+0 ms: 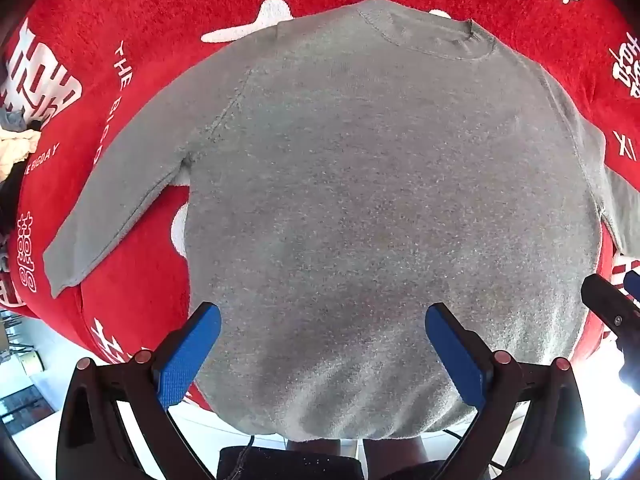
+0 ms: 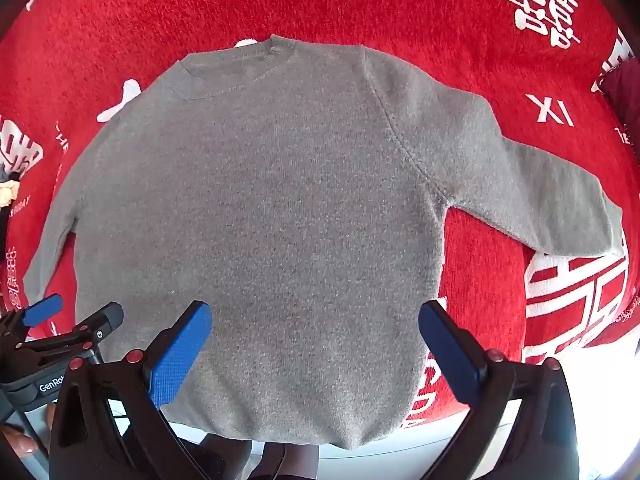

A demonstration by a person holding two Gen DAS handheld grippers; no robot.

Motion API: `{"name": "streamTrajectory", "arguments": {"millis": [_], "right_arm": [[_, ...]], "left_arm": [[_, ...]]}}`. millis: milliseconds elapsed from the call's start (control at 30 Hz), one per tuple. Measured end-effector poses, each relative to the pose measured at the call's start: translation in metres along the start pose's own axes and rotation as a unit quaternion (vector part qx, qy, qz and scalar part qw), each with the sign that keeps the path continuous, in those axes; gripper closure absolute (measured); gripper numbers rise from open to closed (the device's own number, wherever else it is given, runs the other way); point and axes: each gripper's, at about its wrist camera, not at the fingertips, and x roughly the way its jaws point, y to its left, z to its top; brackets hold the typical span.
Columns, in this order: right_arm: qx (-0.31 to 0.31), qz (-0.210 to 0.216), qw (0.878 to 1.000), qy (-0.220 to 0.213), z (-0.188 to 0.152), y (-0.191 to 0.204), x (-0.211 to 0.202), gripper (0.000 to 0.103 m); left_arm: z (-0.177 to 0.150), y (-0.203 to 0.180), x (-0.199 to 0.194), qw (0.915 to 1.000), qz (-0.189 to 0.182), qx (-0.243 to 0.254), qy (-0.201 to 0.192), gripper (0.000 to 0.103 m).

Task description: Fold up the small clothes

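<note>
Grey knit sweater (image 1: 380,208) spread flat, unfolded, on a red plush cloth (image 1: 168,8).

Sweater: fine fuzzy knit, rounded ribbed collar (image 2: 236,68) at the far end, raglan seams running from collar to armpits, hem hanging slightly over the near edge of the cloth. Both sleeves lie out to the sides, angled down and away from the body: one sleeve (image 1: 116,204) in the left wrist view, the other sleeve (image 2: 536,196) in the right. Cloth is deep-pile, with white woven characters and lettering. Left gripper (image 1: 322,354) hangs over the lower body of the sweater, blue ridged pads spread wide, nothing between them. Right gripper (image 2: 314,354) likewise, spread wide over the hem area, gripping nothing. Bundle of pale and dark fabric (image 1: 16,148) at the cloth's left edge.
</note>
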Motion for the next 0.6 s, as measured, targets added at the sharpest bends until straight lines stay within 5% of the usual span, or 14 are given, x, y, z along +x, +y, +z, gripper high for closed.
{"name": "streamTrajectory", "arguments": {"millis": [600], "right_arm": [[0.003, 0.003, 1.0, -0.001, -0.0024, -0.0035, -0.001, 0.0]], "left_arm": [[-0.0036, -0.0098, -0.0074, 1.0, 0.006, 0.001, -0.005, 0.0]]}}
